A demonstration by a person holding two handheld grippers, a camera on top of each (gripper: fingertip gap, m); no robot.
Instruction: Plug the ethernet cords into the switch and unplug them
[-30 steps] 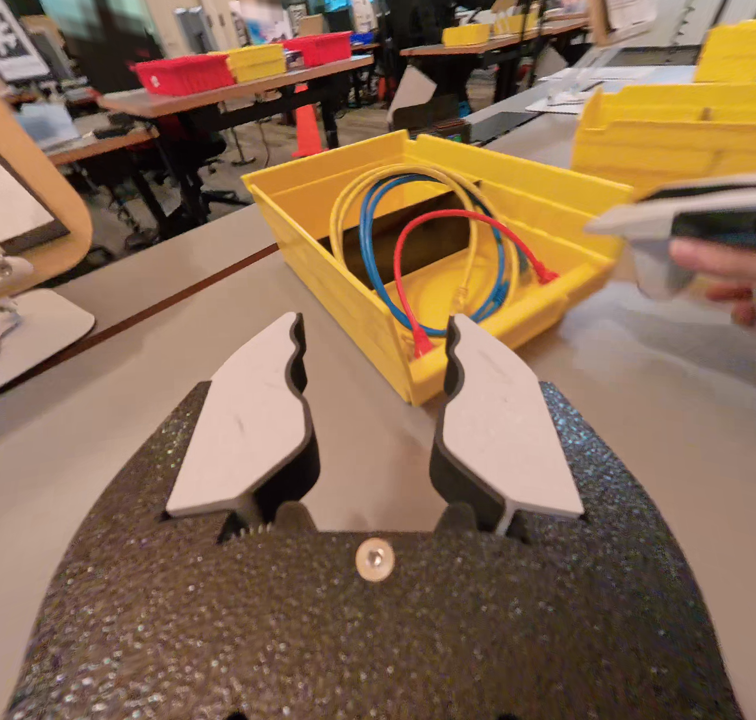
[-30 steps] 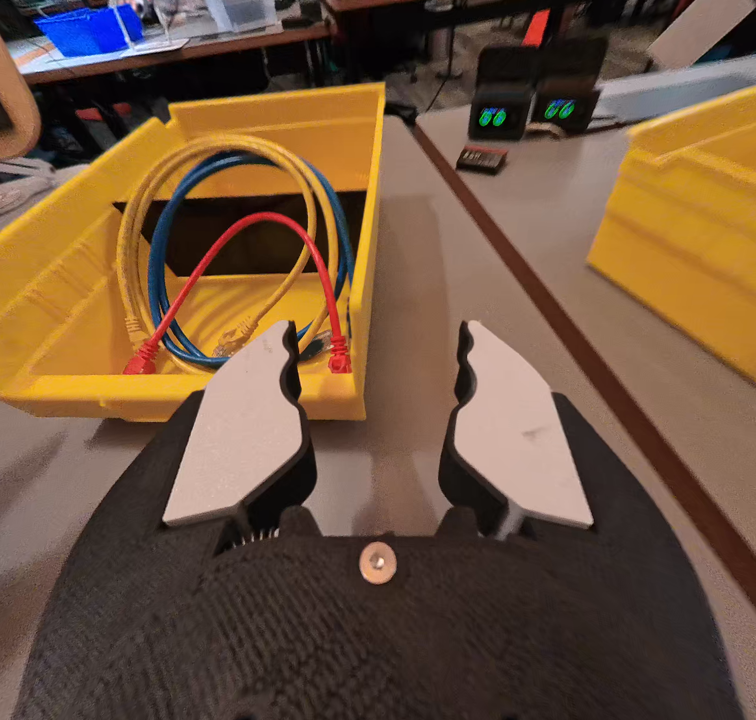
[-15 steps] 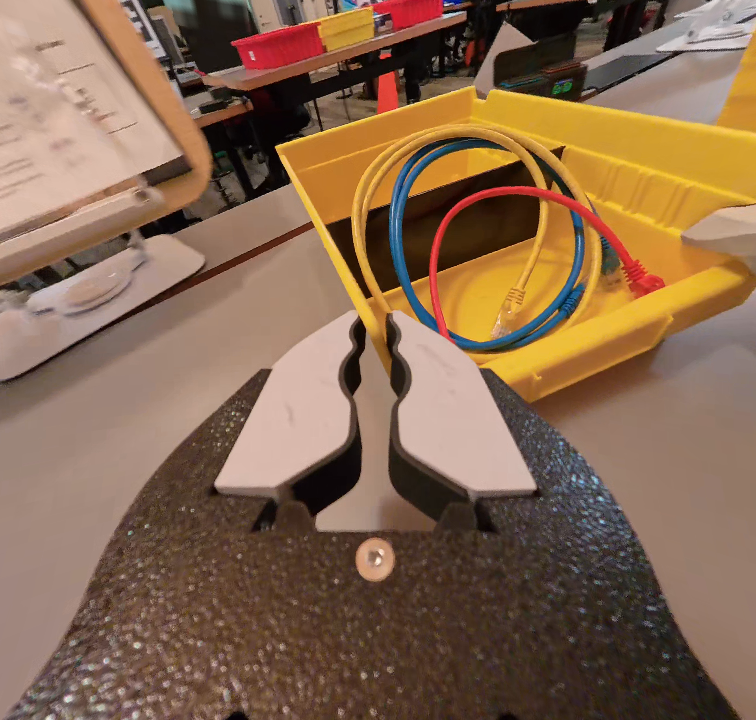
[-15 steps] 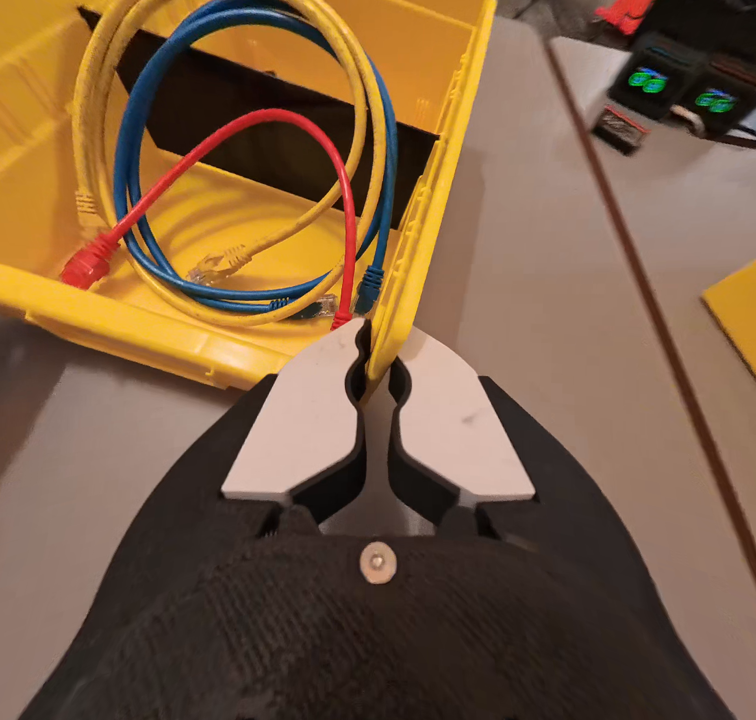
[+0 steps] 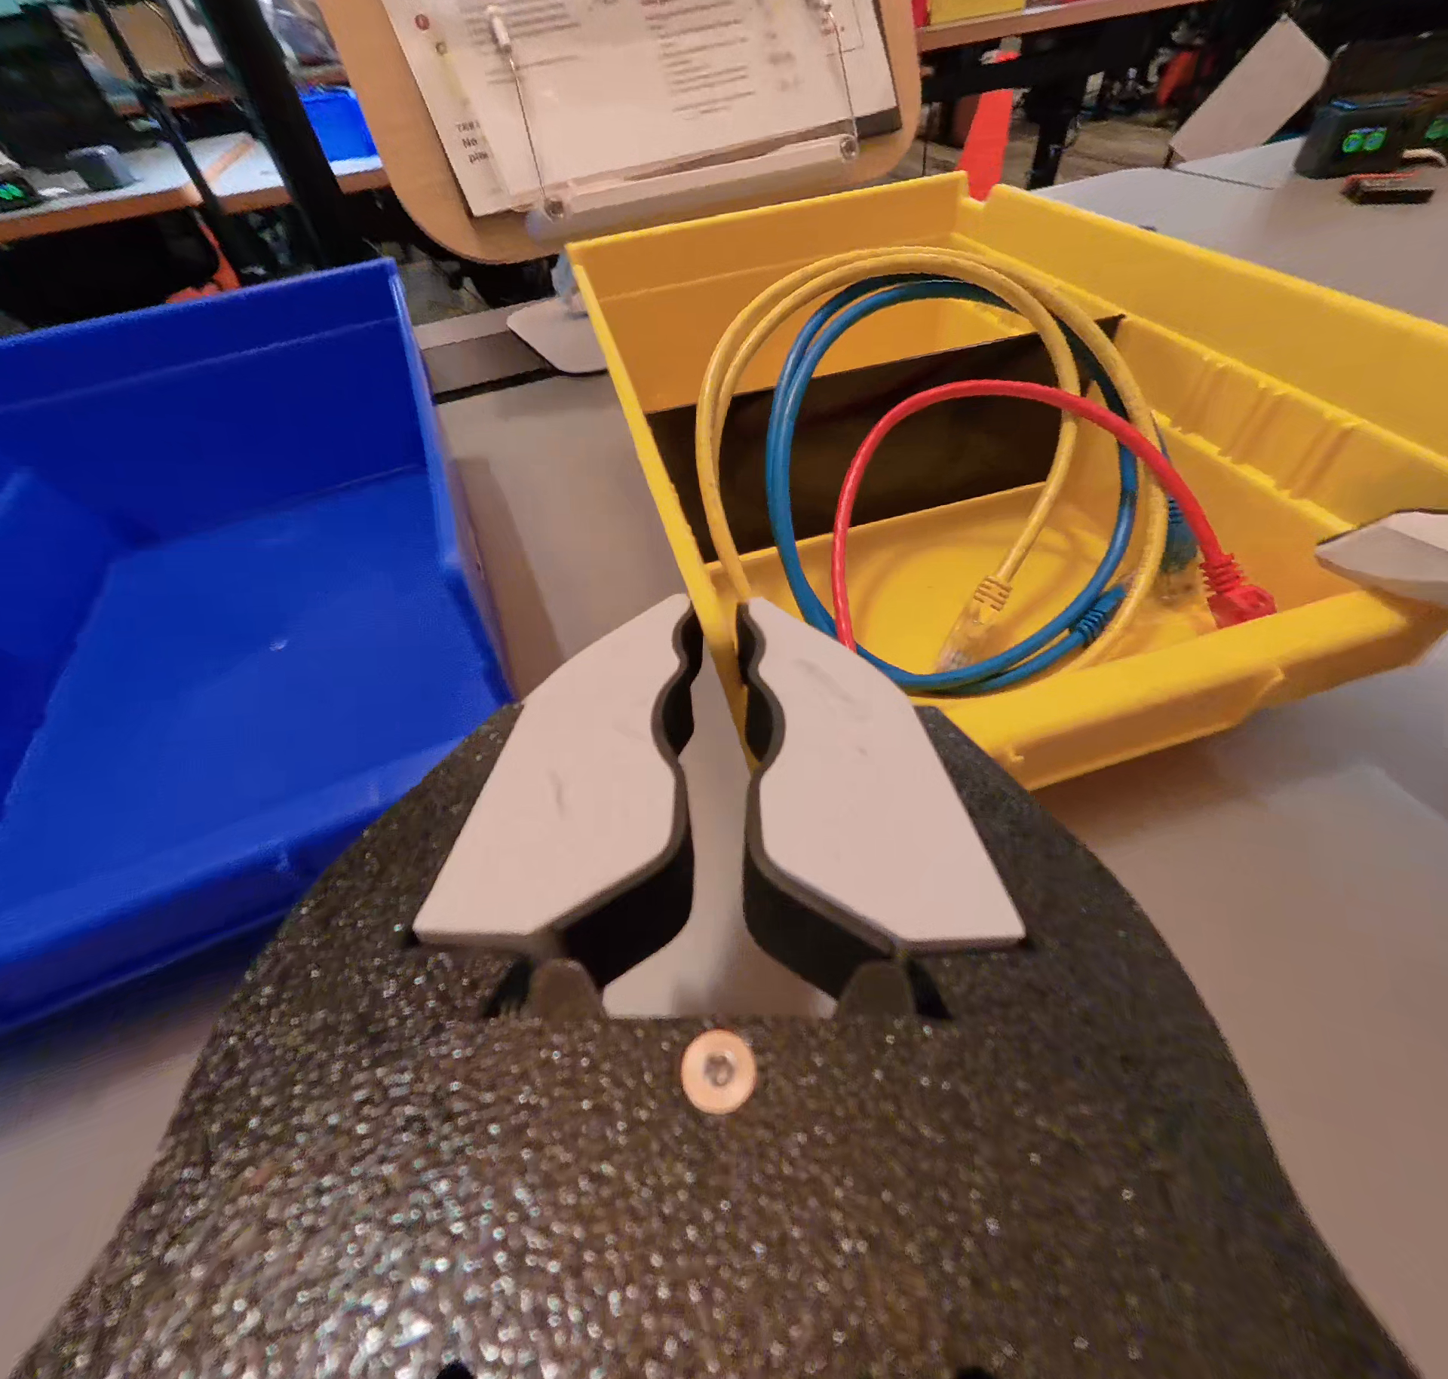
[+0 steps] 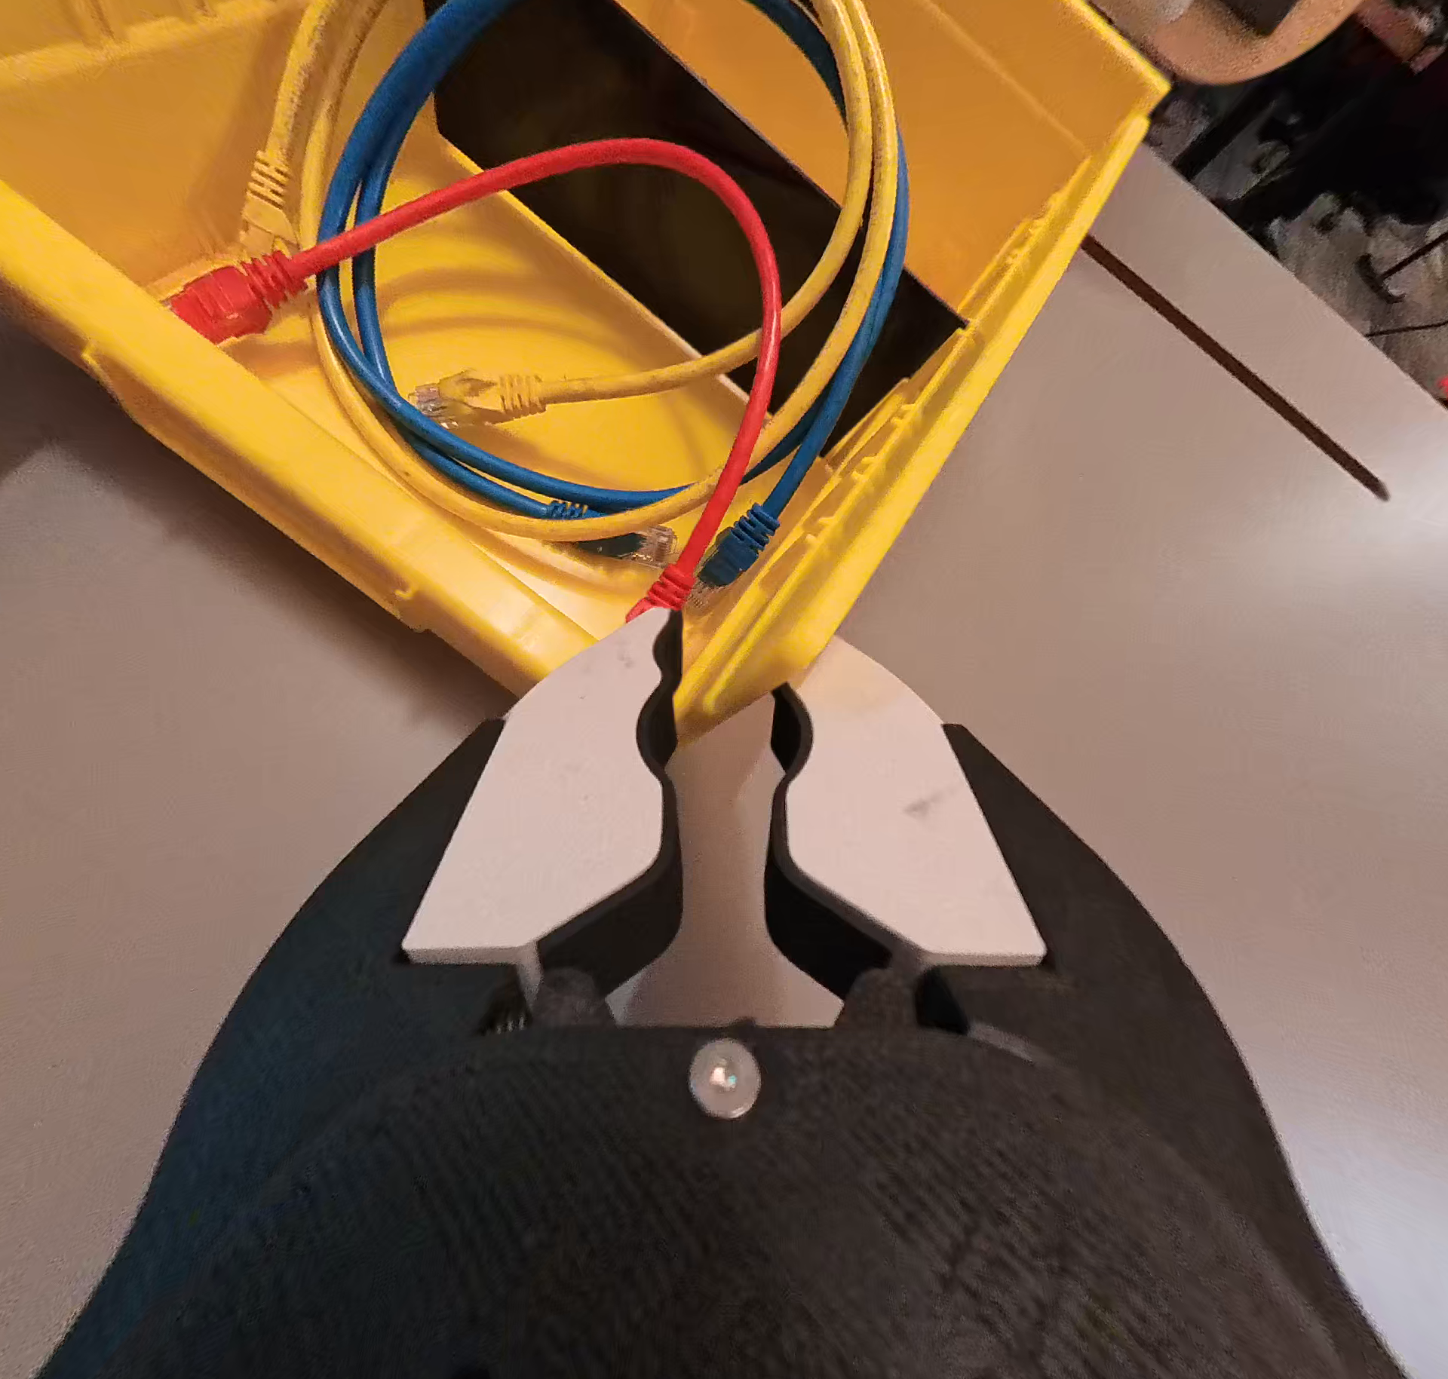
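A yellow bin (image 5: 1136, 703) on the grey table holds three coiled ethernet cords: yellow (image 5: 1097, 339), blue (image 5: 783, 433) and red (image 5: 979, 393). A black panel (image 5: 901, 433) stands across the bin behind them. My left gripper (image 5: 717, 613) is shut on the bin's near left corner wall. My right gripper (image 6: 740, 652) is shut on the bin's (image 6: 313, 464) other front corner wall, with the red cord's (image 6: 752, 245) plug just past its tip. The blue (image 6: 470, 25) and yellow (image 6: 870, 127) cords lie inside. The right gripper's fingertip (image 5: 1387, 558) shows at the right edge. No switch is in view.
An empty blue bin (image 5: 235, 558) sits close to the left of the yellow bin. A wooden stand holding a paper sheet (image 5: 627, 72) is behind the bins. Small black devices (image 5: 1371, 151) sit at the far right. More tables with red and yellow bins are behind.
Both grippers went from open to shut on the yellow bin's front corners. The bin has since turned and shifted, and the blue bin and stand came into the left view.
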